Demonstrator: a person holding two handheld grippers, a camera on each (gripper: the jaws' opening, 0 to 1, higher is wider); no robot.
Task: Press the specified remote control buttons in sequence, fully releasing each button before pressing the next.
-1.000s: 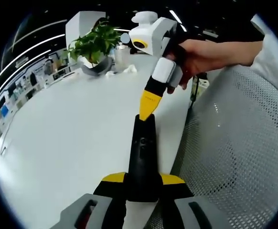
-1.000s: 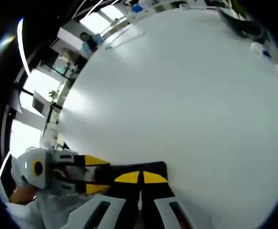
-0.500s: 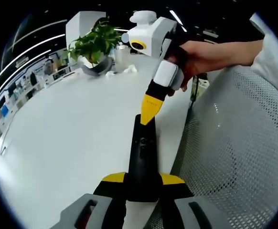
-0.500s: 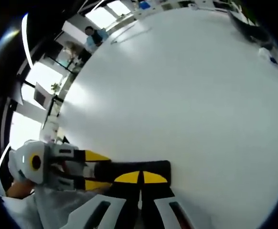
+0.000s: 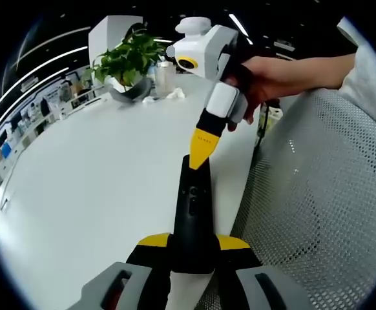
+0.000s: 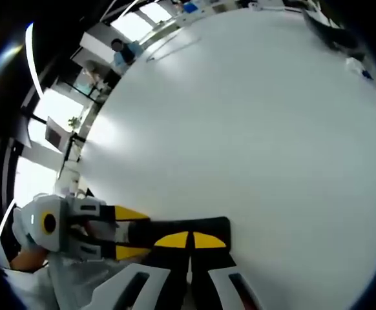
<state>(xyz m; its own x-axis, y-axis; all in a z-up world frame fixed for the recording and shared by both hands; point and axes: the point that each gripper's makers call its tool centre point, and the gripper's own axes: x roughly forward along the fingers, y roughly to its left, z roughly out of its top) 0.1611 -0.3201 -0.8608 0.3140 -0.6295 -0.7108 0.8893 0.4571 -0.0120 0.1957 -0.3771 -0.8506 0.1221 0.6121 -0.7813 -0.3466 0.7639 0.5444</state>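
left gripper [image 5: 191,242] clamps remote [image 5: 193,213]; right gripper [image 5: 201,150] touching.

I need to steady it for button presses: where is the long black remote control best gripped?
Grip the long black remote control at its near end, as the left gripper does, jaws across its narrow sides. That probably leaves the buttoned top face and far end free for the right gripper coming from beyond, above the white table.
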